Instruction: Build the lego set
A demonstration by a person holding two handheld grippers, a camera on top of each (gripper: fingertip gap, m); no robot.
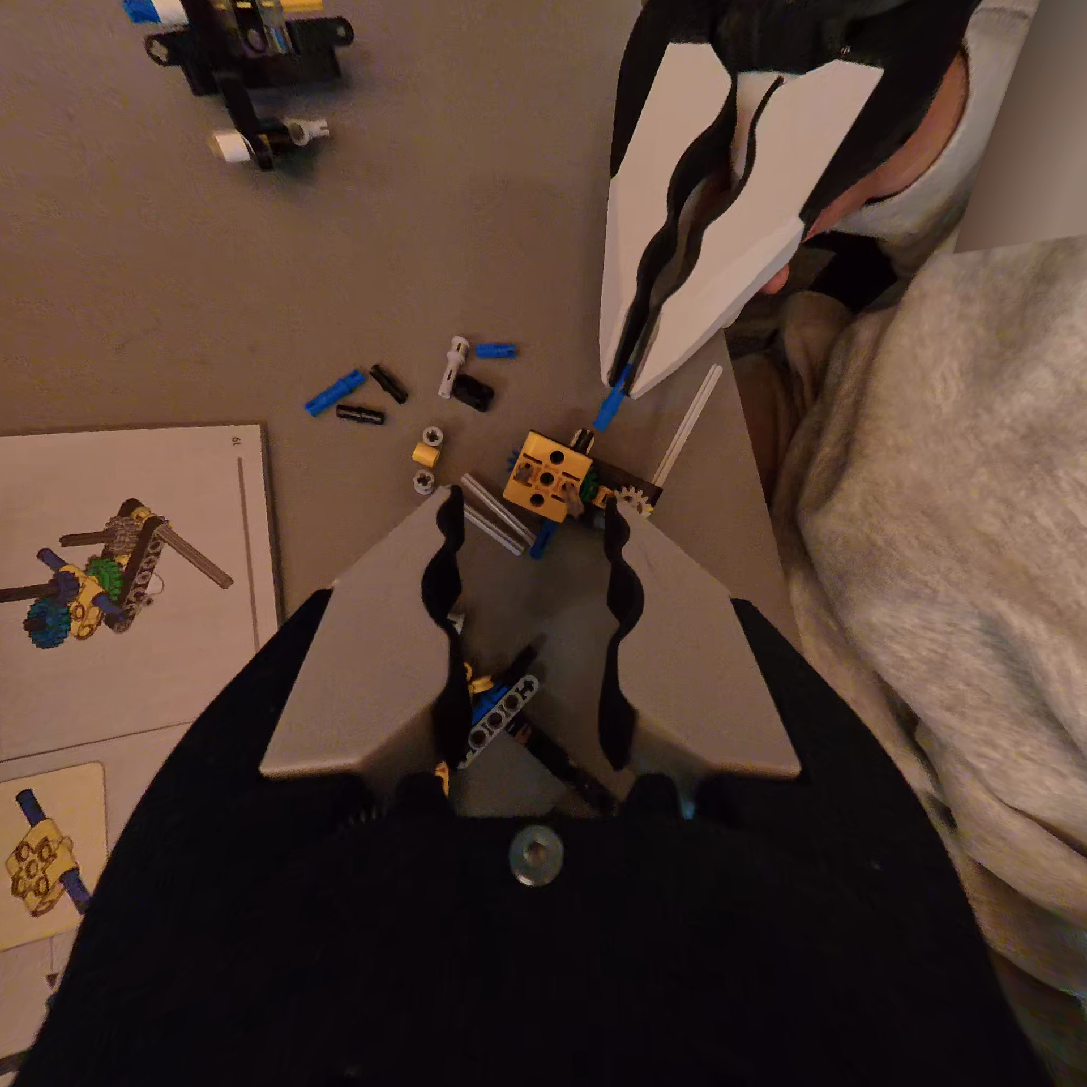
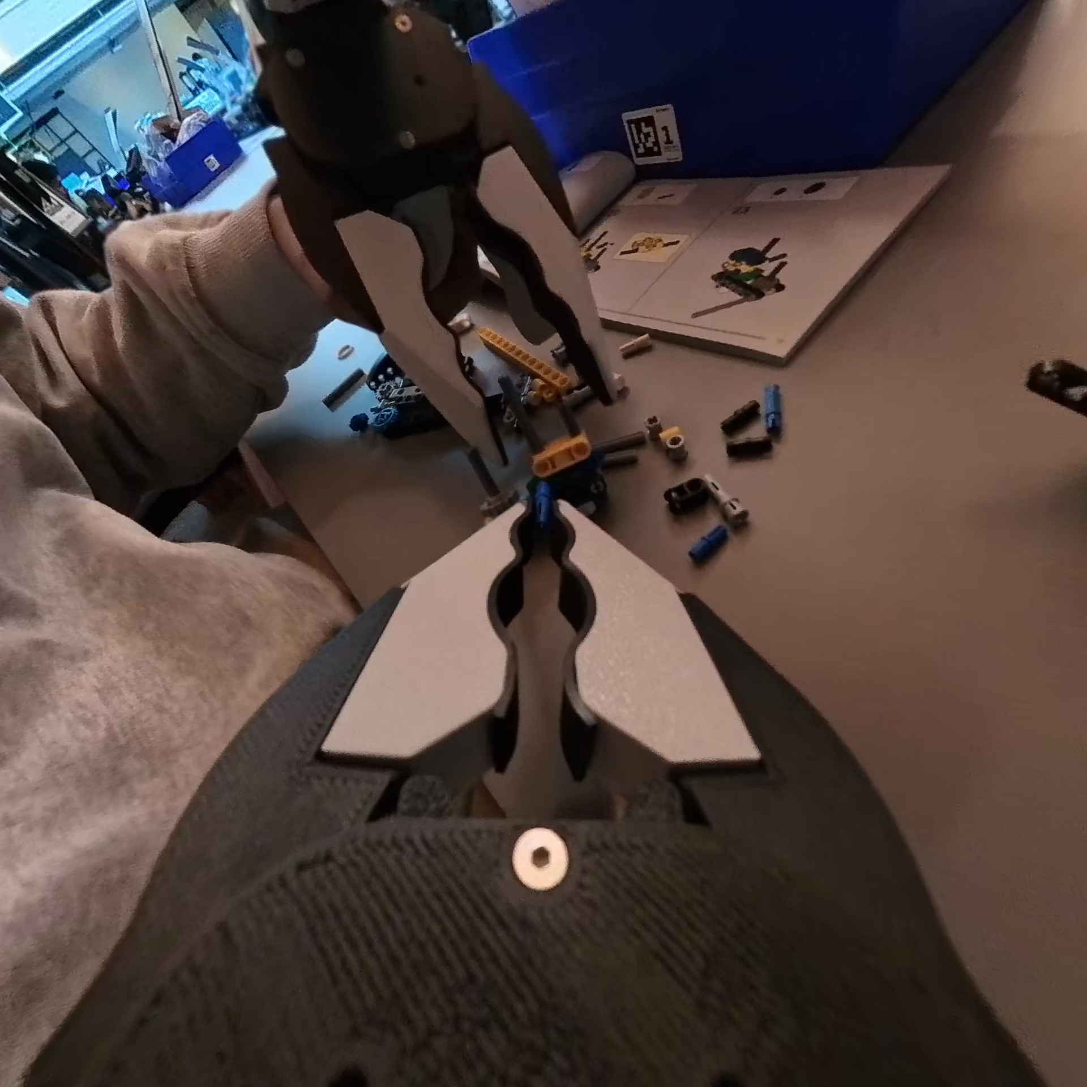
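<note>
A small lego assembly with a yellow holed block (image 1: pixel 547 476), a green gear and grey axles lies on the brown table; it also shows in the right wrist view (image 2: pixel 562 456). My right gripper (image 2: pixel 541 513) is shut on a blue pin (image 2: pixel 542 500) and holds it just short of the assembly. In the left wrist view the right gripper (image 1: pixel 620 382) comes in from the upper right with the blue pin (image 1: pixel 609 406) pointing at the block. My left gripper (image 1: pixel 532 506) is open, its tips on either side of the assembly's near end; it shows from above in the right wrist view (image 2: pixel 556 423).
Loose blue pins (image 1: pixel 335 393), black pins (image 1: pixel 388 383), a yellow bush (image 1: pixel 426 454) and grey axles (image 1: pixel 497 520) lie left of the assembly. An open instruction booklet (image 1: pixel 129 559) lies at the left. A black build (image 1: pixel 253 59) sits far off. A blue bin (image 2: pixel 764 76) stands behind. A person's grey sleeve (image 1: pixel 941 529) fills the right. The black build (image 1: pixel 253 59) is about equally far from each gripper, around 20 centimeters.
</note>
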